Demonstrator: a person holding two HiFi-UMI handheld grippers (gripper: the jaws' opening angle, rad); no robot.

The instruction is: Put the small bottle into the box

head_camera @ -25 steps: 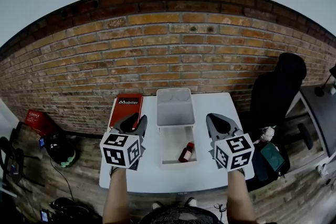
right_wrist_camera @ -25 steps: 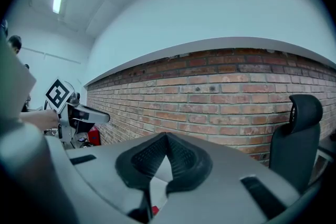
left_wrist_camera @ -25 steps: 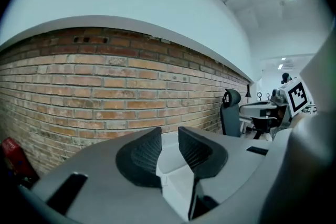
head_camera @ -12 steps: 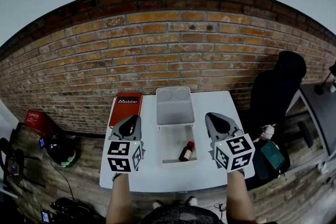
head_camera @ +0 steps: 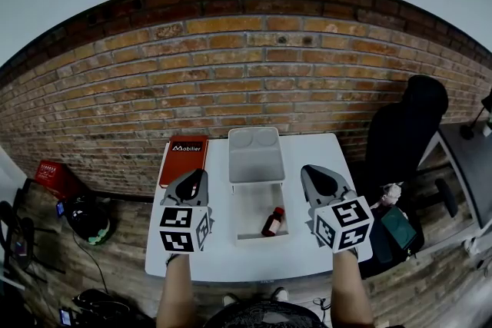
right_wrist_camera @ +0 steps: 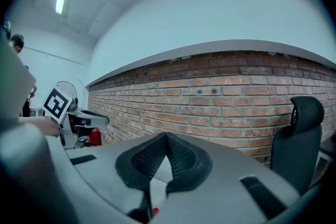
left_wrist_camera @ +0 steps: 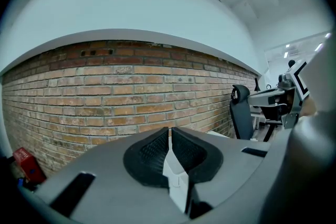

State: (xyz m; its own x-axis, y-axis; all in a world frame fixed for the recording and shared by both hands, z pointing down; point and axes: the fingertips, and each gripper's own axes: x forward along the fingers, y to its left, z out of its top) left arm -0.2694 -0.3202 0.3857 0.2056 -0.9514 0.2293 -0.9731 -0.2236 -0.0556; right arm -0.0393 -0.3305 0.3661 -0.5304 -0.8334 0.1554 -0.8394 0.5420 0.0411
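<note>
Small bottle (head_camera: 273, 221) in box (head_camera: 261, 239) on table (head_camera: 223, 259) by brick wall (head_camera: 254, 73); left hand-held gripper (head_camera: 197, 173), right hand-held gripper (head_camera: 310, 170) closed.

The head view looked from above, steeply down over the worktop (head_camera: 246, 261) toward the brick wall (head_camera: 246, 73). Each gripper view sat close behind its own jaws, low over the worktop, facing almost level at that wall. All three shared the wall and the black chair (head_camera: 407, 127) at the right.
</note>
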